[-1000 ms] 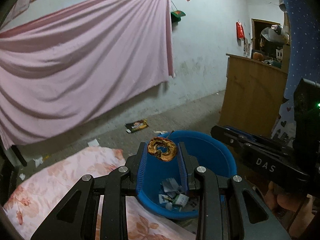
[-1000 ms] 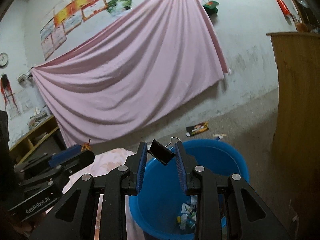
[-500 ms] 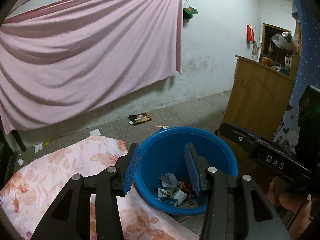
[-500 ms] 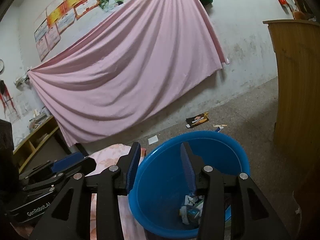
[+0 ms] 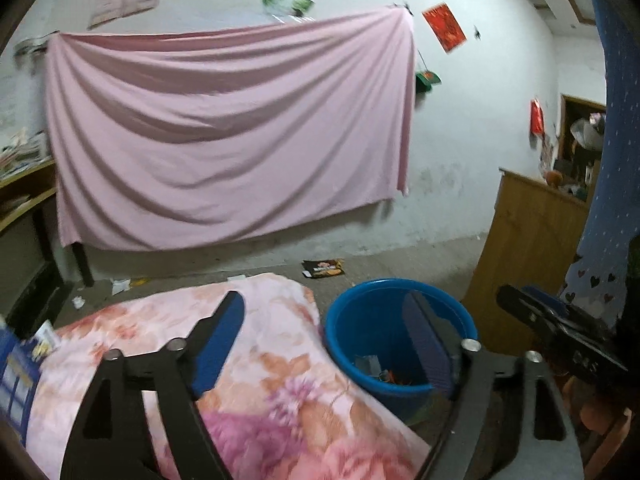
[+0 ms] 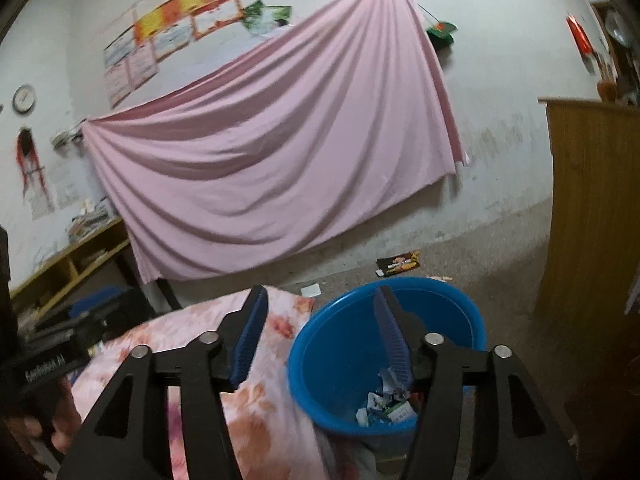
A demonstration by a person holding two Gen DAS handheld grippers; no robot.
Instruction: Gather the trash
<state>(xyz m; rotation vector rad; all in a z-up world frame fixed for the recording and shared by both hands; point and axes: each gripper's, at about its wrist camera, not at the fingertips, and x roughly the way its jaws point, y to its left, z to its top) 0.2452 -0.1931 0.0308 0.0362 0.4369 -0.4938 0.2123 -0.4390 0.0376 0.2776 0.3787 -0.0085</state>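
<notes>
A pink sheet [image 5: 224,140] hangs on the wall, a wooden cabinet [image 5: 532,240] at right, a clock [image 6: 24,98] at left.

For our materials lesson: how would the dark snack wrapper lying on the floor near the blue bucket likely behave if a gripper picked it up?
The snack wrapper lies flat and thin, so it is probably light and floppy. Its printed film may be slippery. Being flat on the floor, its edge could be hard to catch.

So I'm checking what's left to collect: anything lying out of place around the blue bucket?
Yes. A dark snack wrapper lies on the floor beyond the blue bucket, and white paper scraps sit near the wall, outside it.
</notes>
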